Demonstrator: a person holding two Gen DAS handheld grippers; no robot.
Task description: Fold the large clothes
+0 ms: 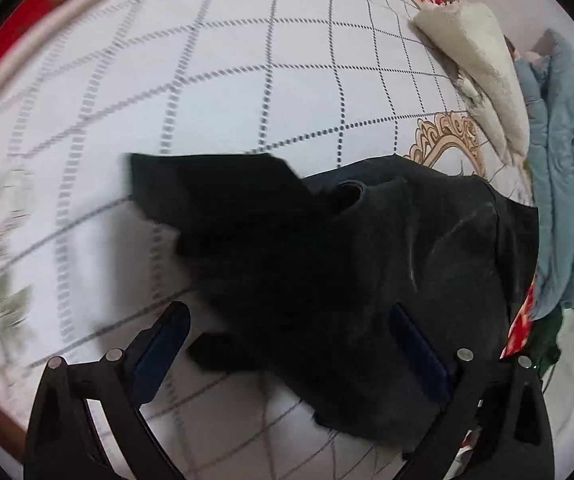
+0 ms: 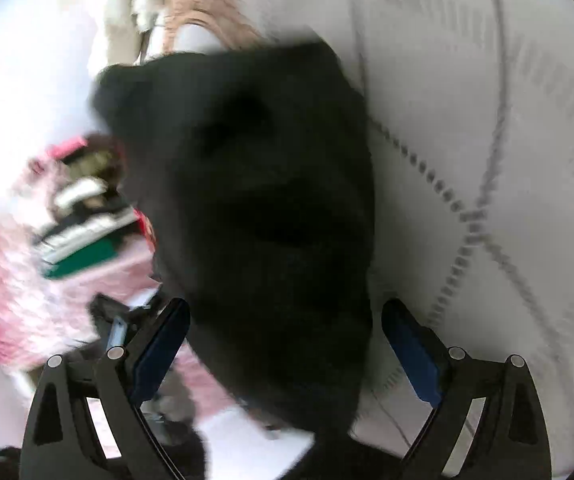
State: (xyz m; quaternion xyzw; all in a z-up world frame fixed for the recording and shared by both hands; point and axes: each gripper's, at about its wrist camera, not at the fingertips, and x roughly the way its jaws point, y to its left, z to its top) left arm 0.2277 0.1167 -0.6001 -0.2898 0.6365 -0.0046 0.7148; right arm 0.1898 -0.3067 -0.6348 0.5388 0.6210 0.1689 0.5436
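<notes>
A black garment (image 1: pixel 327 264) lies crumpled on the white checked bedsheet (image 1: pixel 207 80), with one flap reaching left. My left gripper (image 1: pixel 287 344) hovers over its near part, jaws wide open, nothing between the pads. In the right wrist view the same black garment (image 2: pixel 255 220) fills the middle, blurred by motion. My right gripper (image 2: pixel 283 344) is also wide open over the cloth, gripping nothing.
A cream fleece item (image 1: pixel 479 68) and a light blue garment (image 1: pixel 563 184) lie at the far right of the bed. A red patterned cloth (image 1: pixel 521 328) shows past the black garment. In the right wrist view, pink fabric (image 2: pixel 11 280) and folded items (image 2: pixel 83 236) sit left.
</notes>
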